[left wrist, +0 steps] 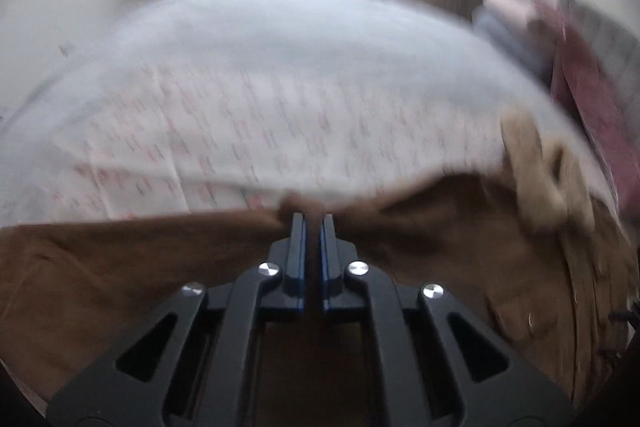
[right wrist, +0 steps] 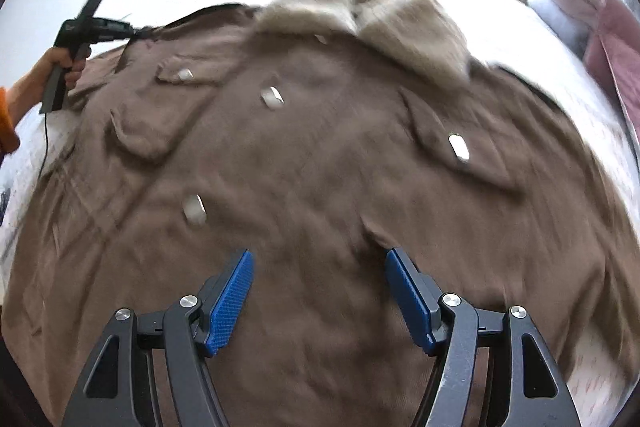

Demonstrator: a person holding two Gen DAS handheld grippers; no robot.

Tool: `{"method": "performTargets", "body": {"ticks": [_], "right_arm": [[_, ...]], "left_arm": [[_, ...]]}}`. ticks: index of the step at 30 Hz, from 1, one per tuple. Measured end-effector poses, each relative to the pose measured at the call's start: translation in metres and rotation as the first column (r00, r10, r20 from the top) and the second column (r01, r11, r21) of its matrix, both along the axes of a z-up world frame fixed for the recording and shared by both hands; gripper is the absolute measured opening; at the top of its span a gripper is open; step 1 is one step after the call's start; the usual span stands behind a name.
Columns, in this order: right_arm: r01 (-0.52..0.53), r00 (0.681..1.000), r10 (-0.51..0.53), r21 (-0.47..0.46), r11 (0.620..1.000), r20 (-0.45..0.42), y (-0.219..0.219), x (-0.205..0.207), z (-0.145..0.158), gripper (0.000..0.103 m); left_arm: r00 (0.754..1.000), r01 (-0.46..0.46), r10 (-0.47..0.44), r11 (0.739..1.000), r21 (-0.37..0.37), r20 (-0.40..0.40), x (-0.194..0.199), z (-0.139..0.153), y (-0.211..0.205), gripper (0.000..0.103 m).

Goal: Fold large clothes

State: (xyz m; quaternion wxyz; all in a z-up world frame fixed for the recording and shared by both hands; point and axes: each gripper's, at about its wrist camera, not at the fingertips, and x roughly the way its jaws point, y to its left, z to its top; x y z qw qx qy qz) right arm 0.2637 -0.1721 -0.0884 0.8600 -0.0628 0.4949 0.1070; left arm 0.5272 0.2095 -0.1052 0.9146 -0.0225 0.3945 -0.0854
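Lying spread across the middle of the right wrist view is a large brown suede-like coat [right wrist: 320, 187], front up on a bed with a white sheet printed in small red marks [right wrist: 592, 123]. Its pale beige fleecy collar [right wrist: 360, 15] is sitting at the top centre of the frame, soft and thick, with flapped chest pockets and whitish toggle buttons [right wrist: 272, 98] showing below it. The right gripper [right wrist: 318, 263] is hovering over the lower part of the coat, its ribbed blue pads [right wrist: 232, 301] standing spread apart with nothing between them. At the upper left of that frame a hand [right wrist: 60, 67] is holding the left gripper [right wrist: 138, 31] at the coat's edge. In the blurred left wrist view, the left gripper [left wrist: 307, 213] is pressed together, pinching a fold of the brown fabric [left wrist: 160, 267] at the frame's centre, with the printed sheet [left wrist: 280, 87] stretching beyond. Pink and grey folded cloths [right wrist: 592, 23] are lying at the upper right.
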Motion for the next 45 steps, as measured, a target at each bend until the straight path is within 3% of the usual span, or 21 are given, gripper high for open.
{"method": "performTargets", "body": {"ticks": [2, 3, 4, 6, 8, 9, 13, 16, 18, 20, 22, 23, 24, 26, 29, 32, 34, 38, 40, 42, 45], "right_arm": [[-0.009, 0.999, 0.008, 0.018, 1.0, 0.043, 0.013, 0.025, 0.01, 0.07], [-0.002, 0.999, 0.0, 0.042, 0.999, 0.05, 0.018, 0.043, 0.016, 0.07], [0.01, 0.999, -0.014, 0.08, 0.997, 0.048, 0.02, 0.062, 0.021, 0.07], [0.04, 0.998, -0.048, 0.155, 0.987, 0.047, 0.016, 0.096, 0.032, 0.071], [0.086, 0.993, -0.1, 0.217, 0.972, 0.055, 0.011, 0.131, 0.043, 0.083], [0.104, 0.991, -0.121, 0.235, 0.966, 0.06, 0.01, 0.145, 0.047, 0.089], [0.165, 0.982, -0.184, 0.256, 0.953, 0.051, 0.015, 0.22, 0.049, 0.09], [0.187, 0.979, -0.198, 0.193, 0.963, 0.039, 0.021, 0.261, 0.034, 0.09], [0.237, 0.97, -0.243, 0.144, 0.961, 0.023, 0.018, 0.287, 0.017, 0.09], [0.276, 0.96, -0.279, 0.176, 0.945, -0.008, 0.01, 0.302, -0.001, 0.09], [0.272, 0.962, -0.269, 0.265, 0.925, -0.048, 0.012, 0.316, -0.02, 0.079], [0.259, 0.966, -0.252, 0.299, 0.919, -0.061, 0.015, 0.319, -0.027, 0.052], [0.254, 0.967, -0.244, 0.321, 0.912, -0.071, 0.019, 0.322, -0.034, 0.036], [0.267, 0.96, -0.281, 0.294, 0.918, 0.005, 0.023, 0.321, -0.029, 0.021], [0.321, 0.92, -0.376, 0.335, 0.886, 0.112, 0.009, 0.318, -0.008, 0.016], [0.372, 0.903, -0.42, 0.328, 0.868, 0.087, -0.001, 0.334, -0.018, 0.016], [0.355, 0.927, -0.373, 0.221, 0.908, 0.045, 0.013, 0.346, -0.049, 0.017], [0.334, 0.932, -0.349, 0.141, 0.932, 0.099, 0.032, 0.344, -0.046, 0.037], [0.301, 0.944, -0.316, 0.141, 0.943, 0.093, 0.036, 0.334, -0.031, 0.052], [0.245, 0.958, -0.264, 0.161, 0.956, 0.115, 0.031, 0.316, -0.01, 0.07], [0.187, 0.952, -0.22, 0.165, 0.969, 0.212, 0.015, 0.28, 0.023, 0.077]], "left_arm": [[0.992, -0.053, 0.058, 0.997, 0.048, -0.111, 0.02, -0.03, 0.001, 0.013], [0.985, -0.075, 0.08, 0.996, 0.041, -0.152, 0.025, -0.04, 0.001, 0.023], [0.985, -0.1, 0.103, 0.995, 0.03, -0.14, 0.025, -0.04, 0.001, 0.027], [0.986, -0.14, 0.142, 0.99, 0.027, -0.088, 0.015, -0.027, 0.002, 0.059], [0.992, -0.122, 0.122, 0.992, 0.027, -0.017, 0.007, -0.013, 0.002, 0.073], [0.994, -0.112, 0.111, 0.993, 0.038, 0.021, 0.004, -0.007, 0.004, 0.075], [0.989, -0.144, 0.138, 0.983, 0.116, 0.059, 0.003, -0.015, 0.02, 0.075], [0.977, -0.208, 0.196, 0.964, 0.166, 0.087, 0.0, -0.033, 0.036, 0.075], [0.964, -0.266, 0.262, 0.945, 0.188, 0.044, 0.003, -0.052, 0.048, 0.077], [0.958, -0.286, 0.288, 0.95, 0.125, -0.003, 0.008, -0.055, 0.061, 0.077], [0.951, -0.305, 0.308, 0.947, 0.1, -0.017, 0.008, -0.056, 0.07, 0.077], [0.952, -0.302, 0.306, 0.949, 0.093, -0.023, 0.008, -0.057, 0.073, 0.078], [0.952, -0.303, 0.306, 0.948, 0.095, -0.023, 0.007, -0.057, 0.075, 0.079], [0.948, -0.312, 0.316, 0.944, 0.106, -0.025, 0.006, -0.057, 0.078, 0.079], [0.926, -0.37, 0.376, 0.918, 0.142, -0.018, 0.004, -0.056, 0.084, 0.079], [0.901, -0.423, 0.432, 0.889, 0.177, -0.018, 0.004, -0.059, 0.092, 0.084], [0.891, -0.441, 0.453, 0.88, 0.174, -0.029, 0.004, -0.06, 0.097, 0.088], [0.897, -0.427, 0.439, 0.888, 0.172, -0.04, 0.004, -0.056, 0.098, 0.088], [0.908, -0.405, 0.417, 0.898, 0.171, -0.04, 0.0, -0.048, 0.098, 0.088], [0.928, -0.367, 0.372, 0.923, 0.114, -0.024, -0.006, -0.033, 0.095, 0.088], [0.956, -0.292, 0.291, 0.956, 0.034, 0.028, -0.018, -0.007, 0.082, 0.088]]}}
